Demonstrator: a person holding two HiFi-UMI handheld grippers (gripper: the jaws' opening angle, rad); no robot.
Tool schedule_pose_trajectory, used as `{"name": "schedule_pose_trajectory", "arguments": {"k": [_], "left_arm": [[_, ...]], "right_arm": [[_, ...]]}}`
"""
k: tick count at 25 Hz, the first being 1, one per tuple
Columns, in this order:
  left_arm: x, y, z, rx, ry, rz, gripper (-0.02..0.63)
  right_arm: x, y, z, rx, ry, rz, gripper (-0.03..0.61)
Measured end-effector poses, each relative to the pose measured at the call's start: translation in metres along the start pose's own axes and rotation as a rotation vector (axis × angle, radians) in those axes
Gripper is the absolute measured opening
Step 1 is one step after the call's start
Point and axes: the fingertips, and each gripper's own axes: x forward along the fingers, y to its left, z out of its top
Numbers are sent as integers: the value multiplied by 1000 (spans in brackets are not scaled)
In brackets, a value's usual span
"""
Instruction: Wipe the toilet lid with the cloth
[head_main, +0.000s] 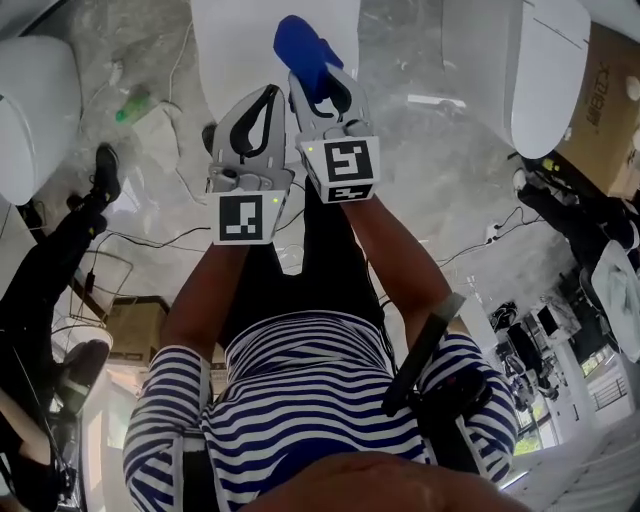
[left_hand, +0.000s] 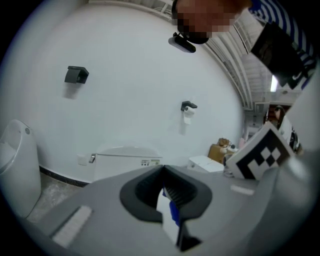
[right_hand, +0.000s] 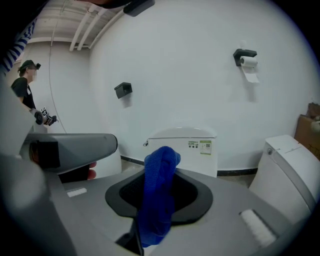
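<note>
Head view | R tongs (head_main: 322, 80) clamp cloth (head_main: 300, 42) | L tongs (head_main: 268, 95) closed, beside | toilet (head_main: 230, 40) ahead

I see a green bottle (head_main: 132, 104) on the marble floor (head_main: 430, 170), a cardboard box (head_main: 606, 110) at its right edge, and a paper-roll holder (right_hand: 245, 56) on the wall (right_hand: 190, 90).

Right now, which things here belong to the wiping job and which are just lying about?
Job: blue cloth, shut in the right gripper; toilet ahead.
Lying about: green bottle, cardboard box, neighbouring toilet.
</note>
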Motion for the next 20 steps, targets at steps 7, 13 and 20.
{"name": "schedule_pose_trajectory", "arguments": {"k": [7, 13, 20], "left_arm": [[17, -35, -53, 13, 80, -41, 2], [21, -43, -105, 6, 163, -56, 2], [12, -46, -153, -1, 230, -59, 2]], "right_arm": [[-25, -56, -67, 31, 76, -74, 115], [-29, -76, -132, 56, 133, -123, 115], [-31, -61, -208, 95, 228, -109, 115]]}}
